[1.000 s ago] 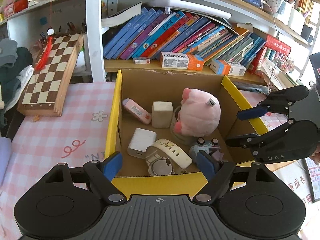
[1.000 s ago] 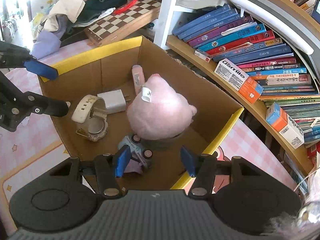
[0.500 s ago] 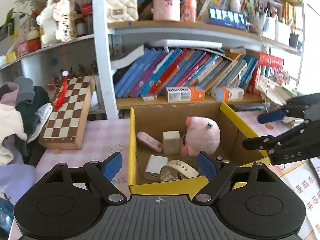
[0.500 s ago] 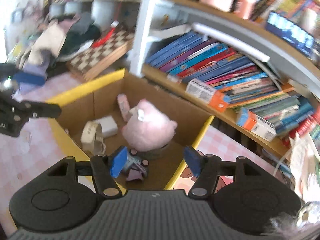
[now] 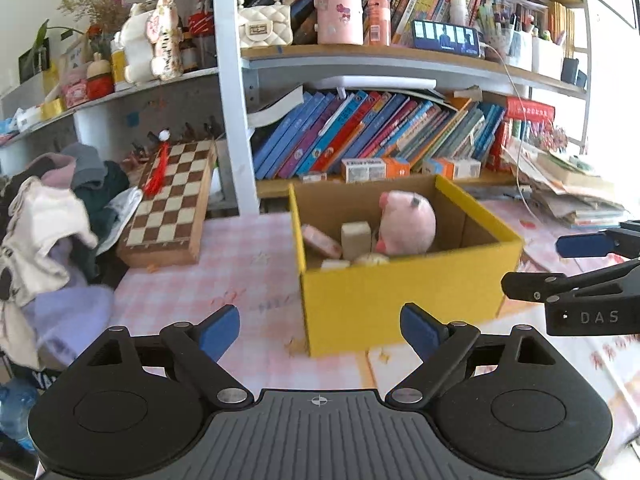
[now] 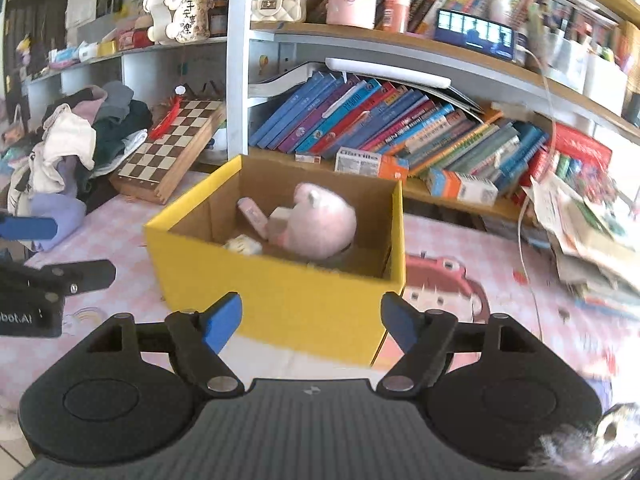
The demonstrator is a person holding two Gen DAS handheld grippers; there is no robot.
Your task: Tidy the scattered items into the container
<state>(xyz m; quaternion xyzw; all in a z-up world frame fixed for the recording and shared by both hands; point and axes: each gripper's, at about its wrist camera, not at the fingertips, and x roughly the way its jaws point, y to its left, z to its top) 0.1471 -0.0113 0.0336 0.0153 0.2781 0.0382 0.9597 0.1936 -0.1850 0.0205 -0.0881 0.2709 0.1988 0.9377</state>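
The right gripper (image 5: pixel 588 264), seen from the left wrist camera, bears the white letters "DAS" on its black body. In the right wrist view, the left gripper (image 6: pixel 44 248) shows a partial, mirrored marking ending in "bot.AI". The white-and-orange carton (image 6: pixel 370 163) on the shelf carries a brand word, blurred, approximately "Clarilles". The cat figurine (image 6: pixel 182 6) bears Chinese characters, not legible with certainty.

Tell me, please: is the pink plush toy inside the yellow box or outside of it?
Inside. The pink plush toy sits between the walls of the yellow box, its lower part hidden behind the front wall in both views.
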